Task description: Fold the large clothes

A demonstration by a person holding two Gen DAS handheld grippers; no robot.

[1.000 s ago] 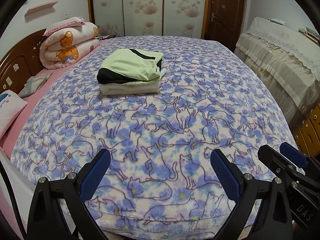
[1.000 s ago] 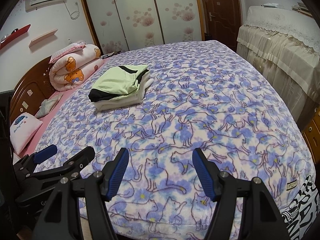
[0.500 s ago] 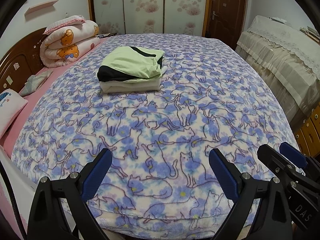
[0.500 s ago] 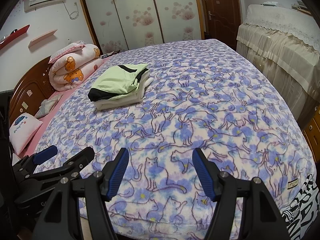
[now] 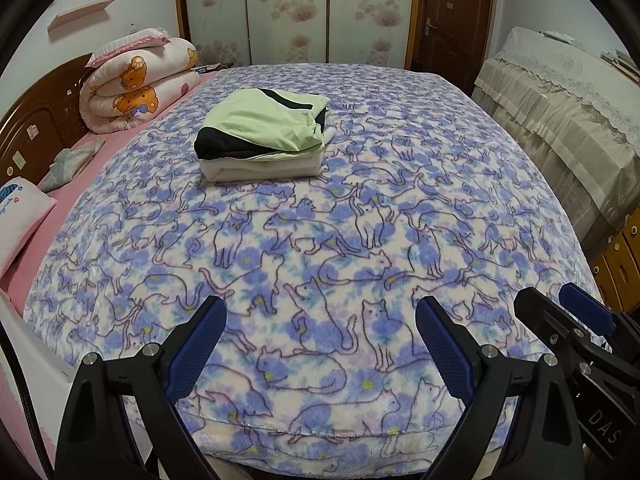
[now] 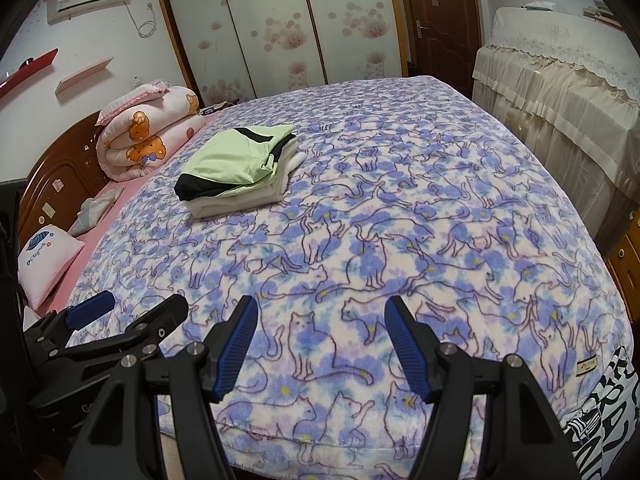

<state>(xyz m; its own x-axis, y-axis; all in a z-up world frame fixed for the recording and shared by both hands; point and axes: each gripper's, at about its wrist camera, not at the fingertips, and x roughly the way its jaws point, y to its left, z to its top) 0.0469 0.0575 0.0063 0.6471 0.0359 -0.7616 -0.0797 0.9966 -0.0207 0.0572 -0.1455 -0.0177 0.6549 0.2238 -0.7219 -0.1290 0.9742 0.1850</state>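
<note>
A stack of folded clothes (image 5: 264, 136), light green and black on top of cream, lies on the far left part of the bed (image 5: 340, 248); it also shows in the right wrist view (image 6: 240, 168). My left gripper (image 5: 320, 340) is open and empty, hovering over the near edge of the bed. My right gripper (image 6: 320, 340) is open and empty beside it, also at the near edge. The right gripper (image 5: 580, 320) shows at the lower right of the left wrist view, and the left gripper (image 6: 112, 320) at the lower left of the right wrist view.
A blue cat-print blanket (image 6: 400, 220) covers the bed. A rolled bear-print quilt (image 5: 136, 84) and pillows (image 5: 20, 216) lie by the wooden headboard (image 5: 36, 120) on the left. A lace-covered cabinet (image 5: 560, 120) stands on the right. Wardrobe doors (image 5: 288, 12) and a brown door (image 5: 452, 16) stand behind.
Both grippers have drifted slightly; the view of the bed has shifted a little. Nothing was grasped or let go.
</note>
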